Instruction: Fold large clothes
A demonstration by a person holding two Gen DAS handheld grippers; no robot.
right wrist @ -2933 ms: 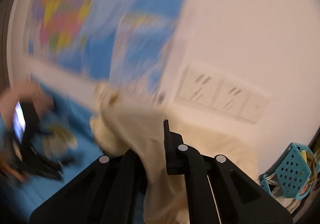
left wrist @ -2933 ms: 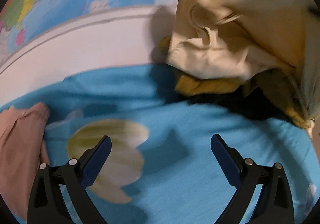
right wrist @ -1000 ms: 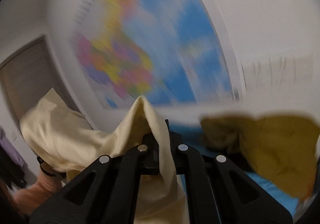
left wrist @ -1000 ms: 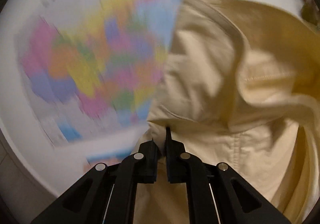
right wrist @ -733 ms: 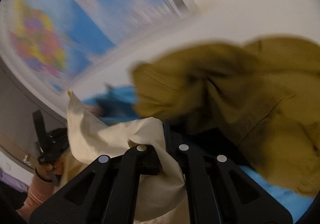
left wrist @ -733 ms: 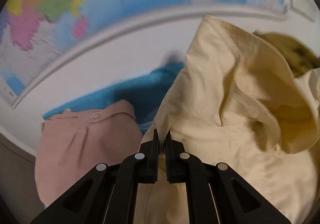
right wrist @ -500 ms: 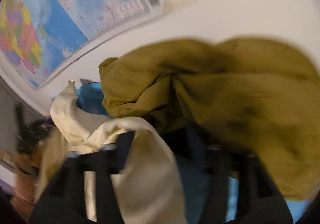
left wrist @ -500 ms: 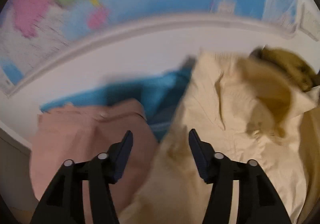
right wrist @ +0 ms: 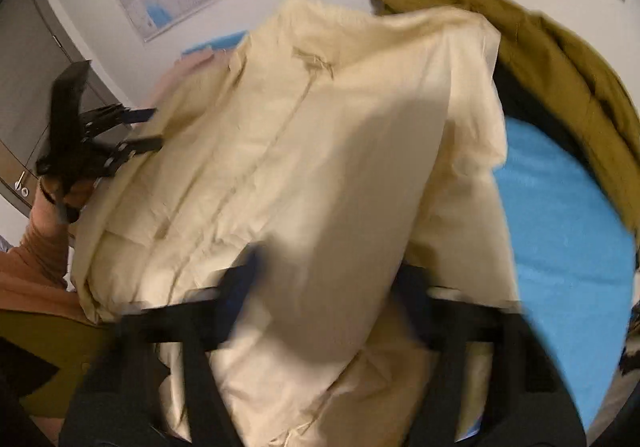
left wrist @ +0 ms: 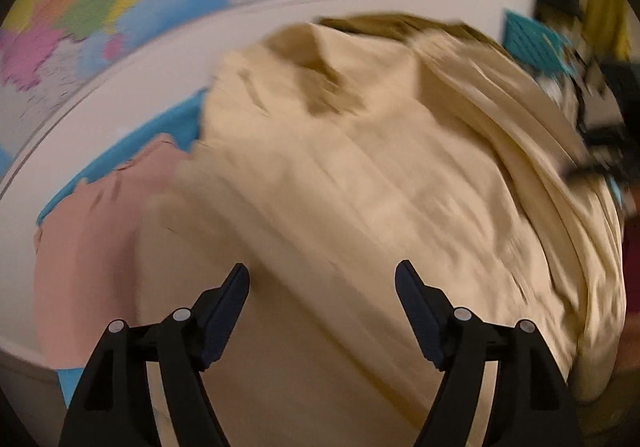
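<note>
Blue bedsheet (right wrist: 560, 215) now bears the dropped cream cotton shirt (right wrist: 320, 167), filling mid-frame; left gripper (left wrist: 322, 279) and right gripper (right wrist: 324, 267) both gape, released, ready for smoothing.

Cream garment (right wrist: 304, 151) spread mid-frame over blue sheet (right wrist: 560, 223). Right gripper (right wrist: 324, 283) blurred, fingers spread wide. Olive garment (right wrist: 560, 59) upper right. Left gripper (right wrist: 150, 129) at left, parted.

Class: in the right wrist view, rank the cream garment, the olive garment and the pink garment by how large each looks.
1. cream garment, filling most of the frame, though nearest the camera.
2. olive garment, partly hidden.
3. pink garment, only a sliver showing; its true size is unclear.
</note>
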